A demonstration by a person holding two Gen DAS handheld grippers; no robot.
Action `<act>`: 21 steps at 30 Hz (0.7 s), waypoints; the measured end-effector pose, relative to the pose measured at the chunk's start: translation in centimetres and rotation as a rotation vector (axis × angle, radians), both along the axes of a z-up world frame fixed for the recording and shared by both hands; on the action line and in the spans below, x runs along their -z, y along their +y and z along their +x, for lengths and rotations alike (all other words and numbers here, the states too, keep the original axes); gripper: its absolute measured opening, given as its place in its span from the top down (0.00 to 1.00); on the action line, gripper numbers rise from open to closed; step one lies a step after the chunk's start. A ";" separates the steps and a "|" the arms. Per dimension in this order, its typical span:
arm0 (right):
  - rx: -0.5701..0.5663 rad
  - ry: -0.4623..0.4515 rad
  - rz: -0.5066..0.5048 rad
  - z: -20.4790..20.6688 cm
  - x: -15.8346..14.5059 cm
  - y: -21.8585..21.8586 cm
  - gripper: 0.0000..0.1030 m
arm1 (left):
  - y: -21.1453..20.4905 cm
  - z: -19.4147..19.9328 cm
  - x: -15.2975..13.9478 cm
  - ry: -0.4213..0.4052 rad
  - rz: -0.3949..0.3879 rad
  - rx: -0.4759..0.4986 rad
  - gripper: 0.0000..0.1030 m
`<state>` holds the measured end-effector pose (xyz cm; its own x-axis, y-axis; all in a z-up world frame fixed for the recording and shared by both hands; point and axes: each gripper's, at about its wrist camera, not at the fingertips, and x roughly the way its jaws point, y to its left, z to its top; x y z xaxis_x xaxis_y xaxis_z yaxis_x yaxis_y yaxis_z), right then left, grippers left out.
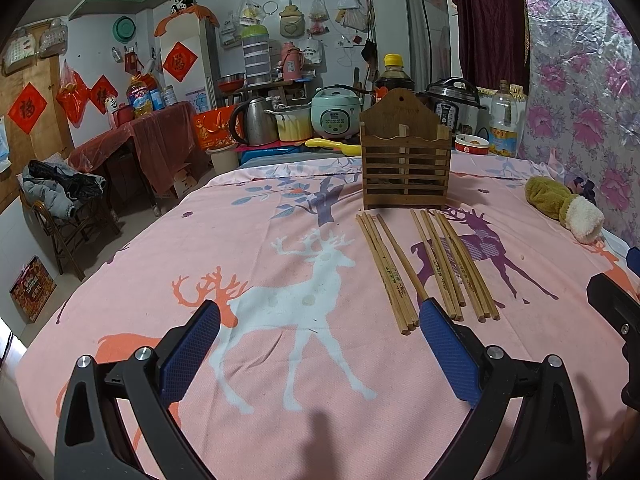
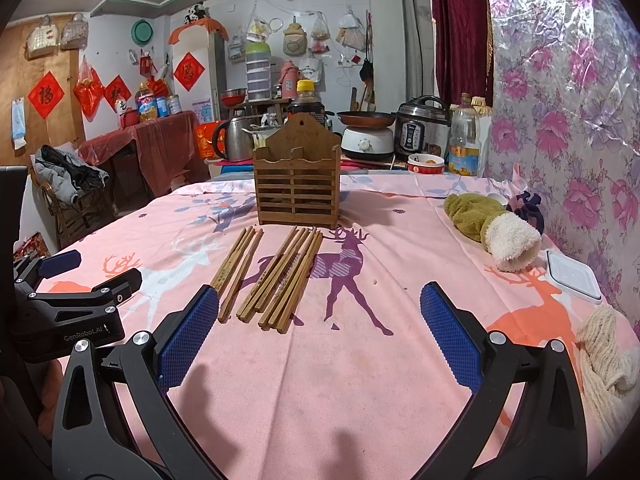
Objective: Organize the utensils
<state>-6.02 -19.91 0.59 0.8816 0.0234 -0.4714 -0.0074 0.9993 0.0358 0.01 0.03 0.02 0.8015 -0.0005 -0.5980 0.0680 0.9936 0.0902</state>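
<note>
Chopsticks lay in two loose bundles on the pink deer-print counter, just in front of the slatted wooden holder toward its far edge. The left gripper and right gripper both hovered with jaws wide apart, holding nothing.

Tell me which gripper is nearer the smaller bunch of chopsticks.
Left. The left gripper has its right finger beside that smaller bunch of chopsticks, jaws open. The right gripper sits further right, with the bunch beyond its left finger.
</note>
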 end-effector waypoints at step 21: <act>0.000 0.007 -0.004 0.2 0.2 -0.2 0.06 | 0.0 0.0 0.0 0.001 0.000 0.000 0.05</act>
